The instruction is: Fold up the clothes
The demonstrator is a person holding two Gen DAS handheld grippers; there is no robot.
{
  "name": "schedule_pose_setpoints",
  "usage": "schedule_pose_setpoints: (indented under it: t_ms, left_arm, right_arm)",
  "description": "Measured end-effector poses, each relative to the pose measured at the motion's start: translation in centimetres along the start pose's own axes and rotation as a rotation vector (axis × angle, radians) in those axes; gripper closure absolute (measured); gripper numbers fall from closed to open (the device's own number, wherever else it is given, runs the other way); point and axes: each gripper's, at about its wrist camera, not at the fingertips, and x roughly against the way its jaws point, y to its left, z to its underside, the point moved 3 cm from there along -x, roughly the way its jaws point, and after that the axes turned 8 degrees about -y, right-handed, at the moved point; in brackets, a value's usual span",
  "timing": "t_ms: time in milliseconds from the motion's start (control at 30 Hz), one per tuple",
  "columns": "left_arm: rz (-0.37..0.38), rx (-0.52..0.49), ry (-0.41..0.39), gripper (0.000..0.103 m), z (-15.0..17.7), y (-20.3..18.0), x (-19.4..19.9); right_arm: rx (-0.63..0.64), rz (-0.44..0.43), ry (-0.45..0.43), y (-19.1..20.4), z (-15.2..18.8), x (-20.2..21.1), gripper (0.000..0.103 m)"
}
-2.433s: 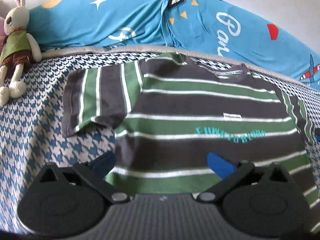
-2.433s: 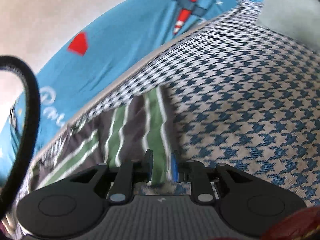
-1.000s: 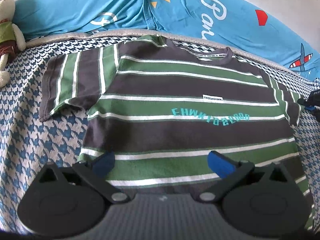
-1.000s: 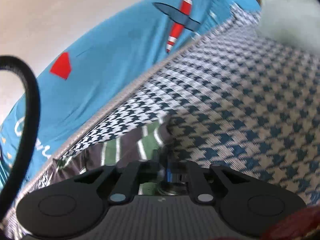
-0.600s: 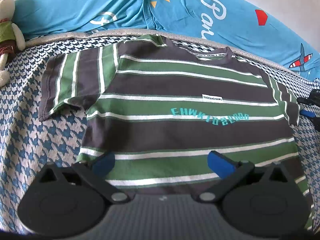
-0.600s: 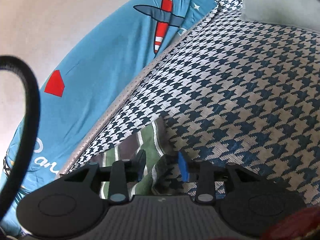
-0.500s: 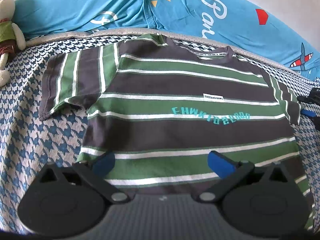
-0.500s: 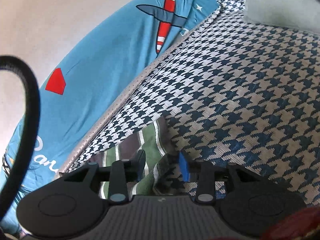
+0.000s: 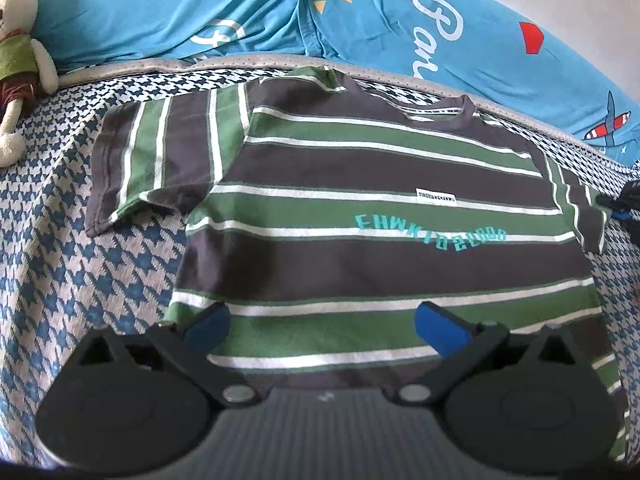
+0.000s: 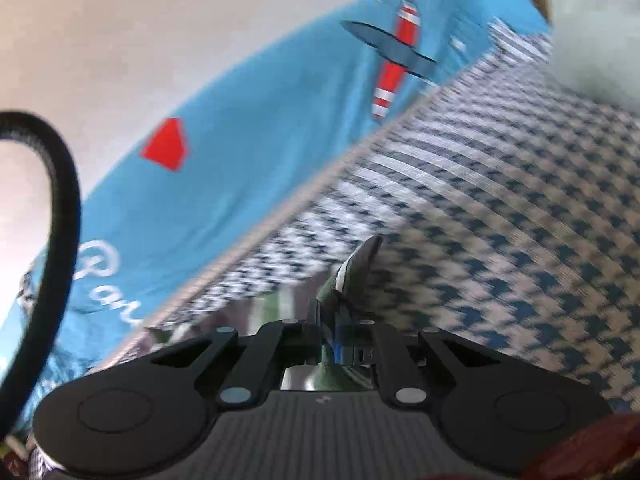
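While the striped T-shirt (image 9: 360,216) is lying flat on the houndstooth bed cover (image 9: 80,272), front up and collar toward twelve o'clock, the left tongs (image 9: 320,320) are hovering spread wide over its hem at six o'clock, gripping nothing. At three o'clock, the right tongs (image 10: 334,332) are pinching the sleeve (image 10: 352,276), jaws pressed together on the raised cloth. A plush rabbit (image 9: 16,64) is sitting at ten o'clock.

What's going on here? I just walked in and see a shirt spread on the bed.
A person with tongs in each hand is starting to fold a striped T-shirt lying flat on the houndstooth bed cover. The right tongs have shut on the sleeve at the shirt's edge and pinch it up. The left tongs hover wide open over the hem, gripping nothing.
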Motion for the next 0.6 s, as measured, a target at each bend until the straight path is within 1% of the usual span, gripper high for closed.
schedule_pose_setpoints:
  t_ms: [100,167,233,267,300,367,433,533,600]
  left_arm:
    - [-0.002,0.005,0.002,0.000,-0.1,0.2,0.0]
    - [-0.005,0.009,0.000,0.000,-0.1,0.3,0.1]
    - [-0.010,0.013,-0.005,0.000,-0.2,0.5,0.1]
    - [-0.011,0.016,-0.007,0.000,-0.3,0.5,0.1]
    - [-0.011,0.018,-0.007,0.000,-0.3,0.5,0.1]
    - [-0.009,0.020,-0.005,0.000,-0.3,0.5,0.1]
    - [-0.008,0.018,-0.007,0.000,-0.4,0.5,0.2]
    - [-0.009,0.019,-0.013,0.000,-0.5,0.5,0.3]
    - [-0.010,0.025,-0.013,0.000,-0.5,0.6,0.4]
  right_arm:
    - [0.078,-0.118,-0.003,3.4,0.5,0.9,0.094]
    - [0.140,-0.217,0.025,5.9,1.4,1.2,0.094]
    - [0.211,-0.308,0.089,8.1,2.8,1.2,0.092]
    - [0.245,-0.331,0.122,8.8,3.5,1.1,0.092]
    - [0.279,-0.349,0.155,9.5,4.2,0.9,0.088]
    - [0.298,-0.374,0.182,9.9,4.7,0.8,0.086]
    - [0.276,-0.388,0.183,9.8,4.3,0.9,0.086]
    - [0.237,-0.354,0.151,8.9,3.2,0.9,0.086]
    - [0.229,-0.325,0.153,8.1,2.9,0.6,0.086]
